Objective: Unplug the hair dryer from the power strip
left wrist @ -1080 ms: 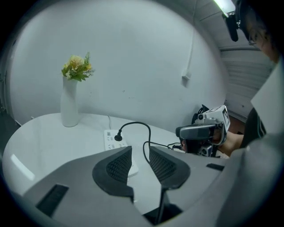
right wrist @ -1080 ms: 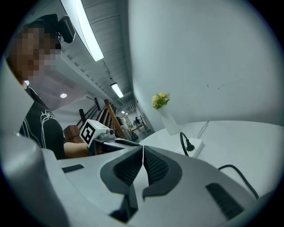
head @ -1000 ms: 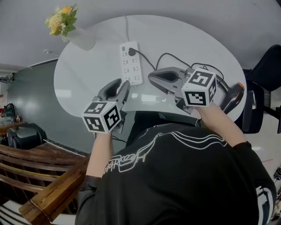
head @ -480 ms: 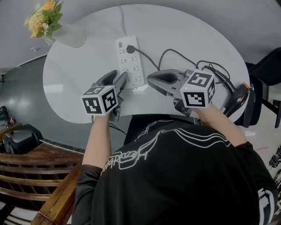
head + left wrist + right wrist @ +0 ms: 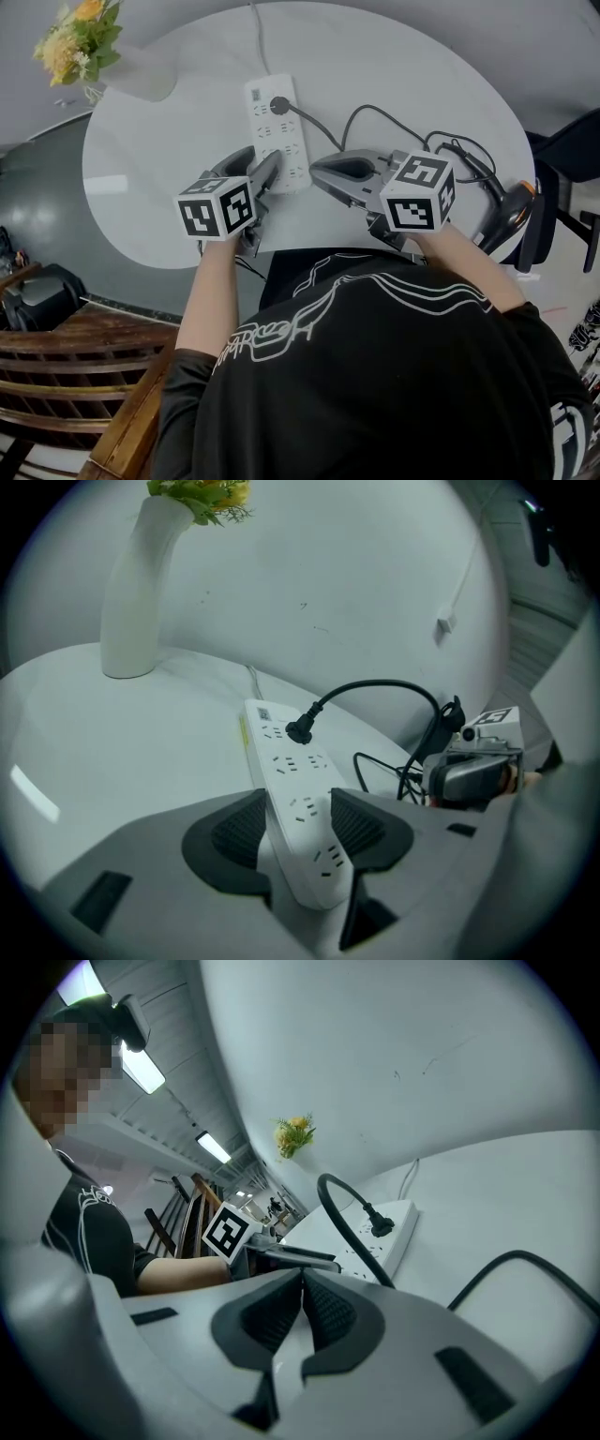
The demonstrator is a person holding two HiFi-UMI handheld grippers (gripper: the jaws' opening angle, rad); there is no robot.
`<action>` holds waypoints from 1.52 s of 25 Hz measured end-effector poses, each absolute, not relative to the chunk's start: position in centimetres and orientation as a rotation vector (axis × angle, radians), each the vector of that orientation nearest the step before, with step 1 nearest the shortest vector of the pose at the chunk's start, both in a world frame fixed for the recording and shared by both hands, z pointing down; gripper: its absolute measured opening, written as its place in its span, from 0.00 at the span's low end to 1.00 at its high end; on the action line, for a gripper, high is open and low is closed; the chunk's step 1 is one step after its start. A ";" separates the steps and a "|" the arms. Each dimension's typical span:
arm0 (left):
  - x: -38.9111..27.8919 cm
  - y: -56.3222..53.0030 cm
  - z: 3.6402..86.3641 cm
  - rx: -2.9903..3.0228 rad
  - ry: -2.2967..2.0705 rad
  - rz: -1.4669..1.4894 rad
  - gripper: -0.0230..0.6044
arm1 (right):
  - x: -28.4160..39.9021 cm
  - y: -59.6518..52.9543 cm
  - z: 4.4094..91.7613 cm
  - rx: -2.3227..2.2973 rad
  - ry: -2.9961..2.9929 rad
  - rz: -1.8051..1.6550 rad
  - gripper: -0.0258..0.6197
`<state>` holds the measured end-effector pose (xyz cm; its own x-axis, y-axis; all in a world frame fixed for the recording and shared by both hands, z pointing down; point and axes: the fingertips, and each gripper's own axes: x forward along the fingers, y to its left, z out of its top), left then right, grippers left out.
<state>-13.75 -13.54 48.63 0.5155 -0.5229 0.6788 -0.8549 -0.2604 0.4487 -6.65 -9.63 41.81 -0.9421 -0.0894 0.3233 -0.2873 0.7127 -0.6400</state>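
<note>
Fingers (image 5: 361,822) of left gripper (image 5: 255,167) just opened wide, set astride near end of power strip (image 5: 277,136), unclamped. Right gripper (image 5: 300,1283) closed, empty. Plug (image 5: 278,106) still seated at strip's far end; hair dryer (image 5: 506,217) right of strip. Pull not yet made.

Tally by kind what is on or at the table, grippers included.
power strip: 1
plug: 1
hair dryer: 1
vase: 1
grippers: 2 (left gripper, jaws just opened, power strip between them; right gripper, shut)
Total: 6
</note>
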 end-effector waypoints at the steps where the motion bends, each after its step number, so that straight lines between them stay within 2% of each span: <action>1: -13.9 -13.6 48.8 1.928 -1.135 0.518 0.37 | -6.7 -9.7 42.0 0.300 -2.648 1.064 0.04; 3: -14.1 -13.5 49.2 1.918 -1.131 0.526 0.34 | -6.7 -9.8 42.3 0.302 -2.640 1.080 0.04; 10: -14.0 -13.4 49.8 1.839 -1.086 0.408 0.35 | -7.0 -11.0 43.0 0.354 -2.642 1.057 0.04; 19: -14.0 -13.5 49.8 1.869 -1.092 0.426 0.35 | -8.5 -14.4 42.7 0.433 -2.690 0.933 0.04; 32: -13.9 -13.5 49.7 1.891 -1.084 0.443 0.35 | -10.3 -20.4 42.4 0.569 -2.734 0.587 0.04; 33: -13.9 -13.5 49.7 1.892 -1.083 0.444 0.35 | -10.5 -20.5 42.6 0.578 -2.729 0.545 0.05; 35: -14.0 -13.5 49.7 1.892 -1.083 0.445 0.35 | -11.0 -20.8 43.0 0.587 -2.712 0.458 0.16; 38: -14.0 -13.6 49.7 1.893 -1.085 0.444 0.35 | -11.7 -21.3 43.6 0.595 -2.690 0.363 0.17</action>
